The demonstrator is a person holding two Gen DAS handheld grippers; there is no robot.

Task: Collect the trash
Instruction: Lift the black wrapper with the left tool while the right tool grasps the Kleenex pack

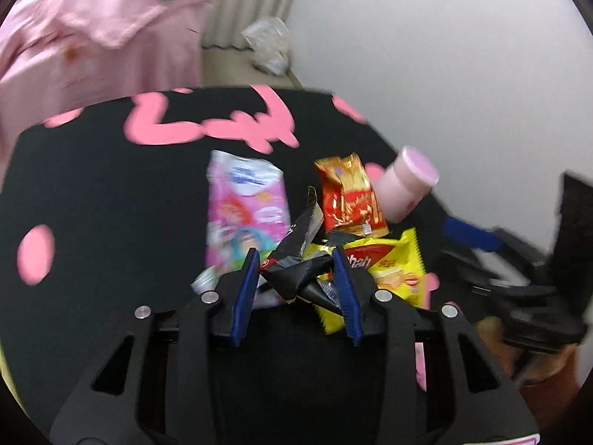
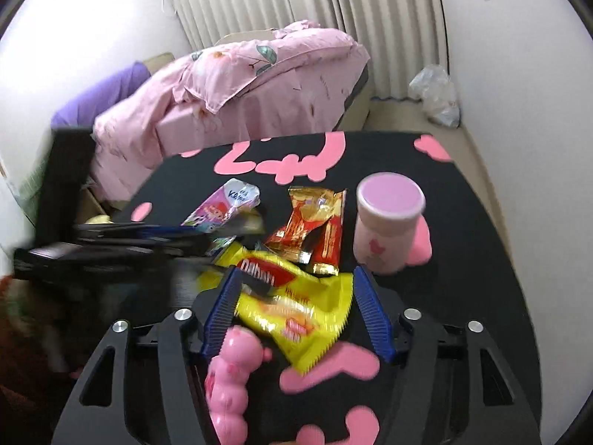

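Several snack wrappers lie bunched on a black table [image 1: 111, 193] with pink shapes. My left gripper [image 1: 295, 256] is shut on a crumpled black wrapper [image 1: 296, 278], which sits between both blue pads. Around it lie a pink wrapper [image 1: 244, 207], a red-and-gold wrapper [image 1: 348, 196] and a yellow wrapper [image 1: 396, 270]. My right gripper [image 2: 296, 272] stands open and wide over the yellow wrapper [image 2: 292, 304], which lies flat on the table [image 2: 463, 222] without touching the pads. In the right wrist view the left gripper [image 2: 148, 237] shows blurred at the left.
A pink lidded cup [image 2: 385, 230] stands upright right of the red-and-gold wrapper [image 2: 315, 226]. A pink plastic toy [image 2: 229, 378] lies near my right gripper's left finger. Behind the table are a bed with a pink cover [image 2: 241, 85] and a clear plastic bag [image 2: 437, 92] on the floor.
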